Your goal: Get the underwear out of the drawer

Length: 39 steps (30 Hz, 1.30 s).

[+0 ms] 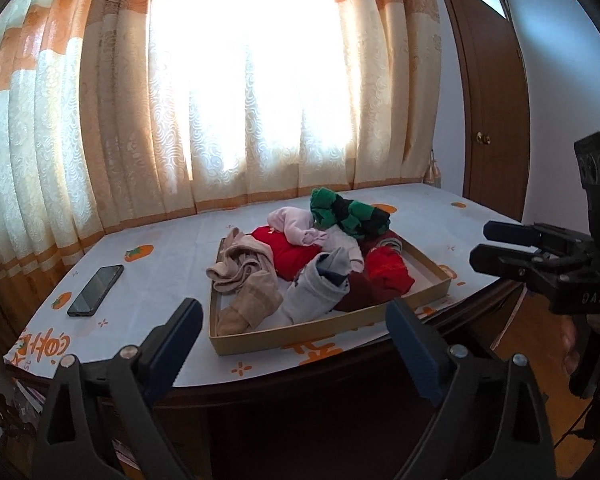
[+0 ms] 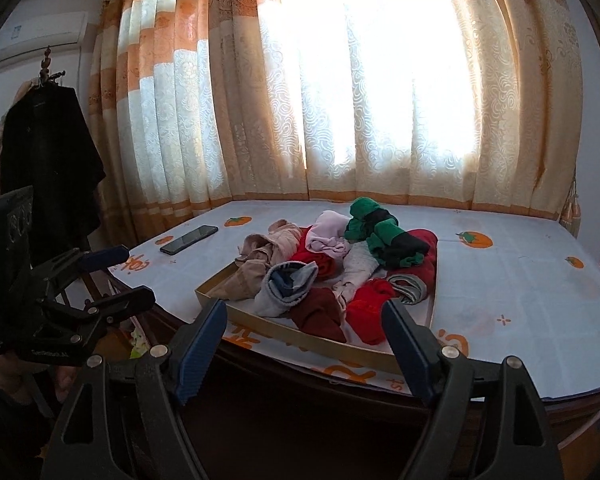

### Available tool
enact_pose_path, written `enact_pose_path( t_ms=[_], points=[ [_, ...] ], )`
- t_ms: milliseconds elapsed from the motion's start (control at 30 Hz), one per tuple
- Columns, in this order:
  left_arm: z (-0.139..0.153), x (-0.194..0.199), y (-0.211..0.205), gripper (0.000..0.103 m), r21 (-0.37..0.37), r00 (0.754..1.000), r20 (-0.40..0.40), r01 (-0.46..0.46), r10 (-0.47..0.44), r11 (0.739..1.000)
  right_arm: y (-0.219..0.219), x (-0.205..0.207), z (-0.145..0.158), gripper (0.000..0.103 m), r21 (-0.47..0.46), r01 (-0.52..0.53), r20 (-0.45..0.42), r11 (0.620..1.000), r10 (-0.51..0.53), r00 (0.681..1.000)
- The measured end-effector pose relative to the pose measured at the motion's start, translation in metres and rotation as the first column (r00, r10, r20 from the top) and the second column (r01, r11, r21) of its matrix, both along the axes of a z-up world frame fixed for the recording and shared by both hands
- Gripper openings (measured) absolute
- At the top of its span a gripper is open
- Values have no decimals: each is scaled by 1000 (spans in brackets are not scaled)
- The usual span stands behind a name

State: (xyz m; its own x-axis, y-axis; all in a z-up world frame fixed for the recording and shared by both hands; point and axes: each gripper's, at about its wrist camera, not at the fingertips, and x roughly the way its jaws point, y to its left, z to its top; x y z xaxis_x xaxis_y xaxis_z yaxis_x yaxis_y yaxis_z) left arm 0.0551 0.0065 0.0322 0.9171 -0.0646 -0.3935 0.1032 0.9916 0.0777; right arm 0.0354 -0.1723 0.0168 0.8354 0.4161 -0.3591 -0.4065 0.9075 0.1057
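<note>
Both tongs stood apart with nothing between them. Left tongs [image 1: 294,344] sat short of the worktop [image 1: 172,256], pointing at the near edge of the drawer [image 1: 300,330]. Right tongs [image 2: 304,340] likewise hung short of the worktop's near edge, in front of the drawer's near wall; they also showed at the right edge of the left wrist view, jaws parted, well clear of the drawer.

Drawer was a shallow tan tray resting on the worktop's white cloth with orange fruit print, not inside any furniture. Underwear pile [image 1: 312,264] was inside it, heaped above the rim: beige piece [image 1: 244,276] at the left end draping over the wall, grey-blue piece [image 1: 320,284] near the front, bright red piece [image 1: 388,270] and dark maroon piece [image 2: 320,312] toward the right, pale pink piece [image 1: 296,224] and green-and-black striped piece [image 1: 348,212] on top at the back. No tongs touched any garment.

Black phone [image 1: 96,290] lay flat on the worktop left of the drawer, apart from it. Patterned curtain [image 1: 240,100] hung behind, backlit. Brown door [image 1: 488,112] at right; dark coat [image 2: 48,168] hung at left in the right wrist view.
</note>
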Motion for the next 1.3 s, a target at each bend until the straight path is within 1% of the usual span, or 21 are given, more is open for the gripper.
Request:
enact_pose_path(
  t_ms=[500,667,933,1067,1167,1300],
  points=[
    [1,-6,-5,96,-14,1000,0,9,-9,1000,5,-12,3,81,17,-18,17,1000,18,1000],
    [0,-6,-5,99,-10,1000,0,5,-5,1000,6,-14,3,81,18,-24,19,1000,24,1000],
    [4,-6,-5,99,0,1000,-8,-7,7,1000,7,-13,4,81,23,-28,23,999,28,999],
    [7,-5,-4,99,-23,1000,-17,-2,1,1000,7,-13,4,81,23,-27,23,999,27,999],
    [6,-2,-3,102,-38,1000,-26,-6,5,999,7,-13,4,82,23,-27,26,999,27,999],
    [5,0,-2,103,-37,999,-32,-20,18,999,6,-13,3,82,25,-28,26,999,27,999]
  ],
)
